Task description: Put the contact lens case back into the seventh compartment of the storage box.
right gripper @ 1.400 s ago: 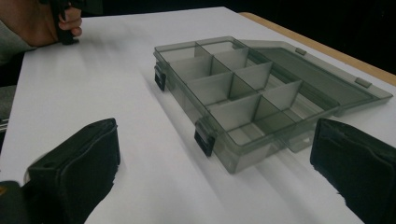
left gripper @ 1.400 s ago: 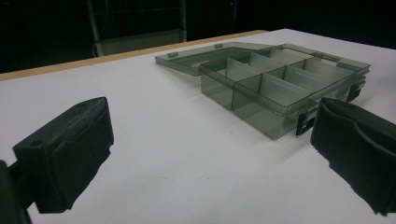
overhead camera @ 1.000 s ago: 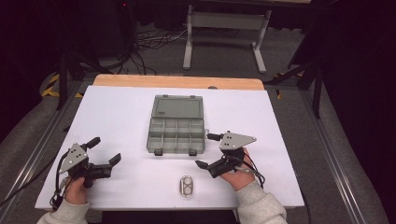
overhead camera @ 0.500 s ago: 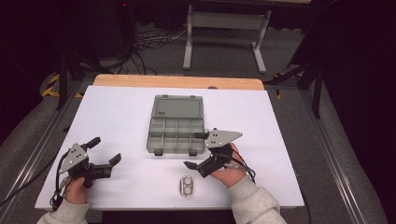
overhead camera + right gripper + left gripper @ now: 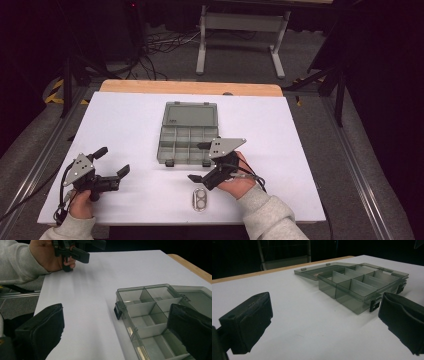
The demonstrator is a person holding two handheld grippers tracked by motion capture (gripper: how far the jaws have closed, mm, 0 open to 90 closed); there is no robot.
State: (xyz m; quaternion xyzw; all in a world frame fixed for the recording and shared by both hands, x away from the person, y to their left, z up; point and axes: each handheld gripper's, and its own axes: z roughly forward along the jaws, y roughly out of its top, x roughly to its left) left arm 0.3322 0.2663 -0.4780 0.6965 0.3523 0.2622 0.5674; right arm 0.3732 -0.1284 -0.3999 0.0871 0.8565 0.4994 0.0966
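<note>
From the high view, the grey compartment box (image 5: 188,132) lies open in the middle of the white bench (image 5: 125,125), lid flat behind it. The right claw (image 5: 204,161) hovers at the box's near right corner, jaws apart; a small clear oval piece (image 5: 199,199) lies near it, toward the bench's front edge. The left claw (image 5: 112,161) sits well apart at the front left, also spread.

In the left gripper view, both jaws stand wide, the box (image 5: 359,283) ahead at right.

In the right gripper view, the jaws gape, one over the box (image 5: 150,312); the left hand (image 5: 53,256) shows far off.
</note>
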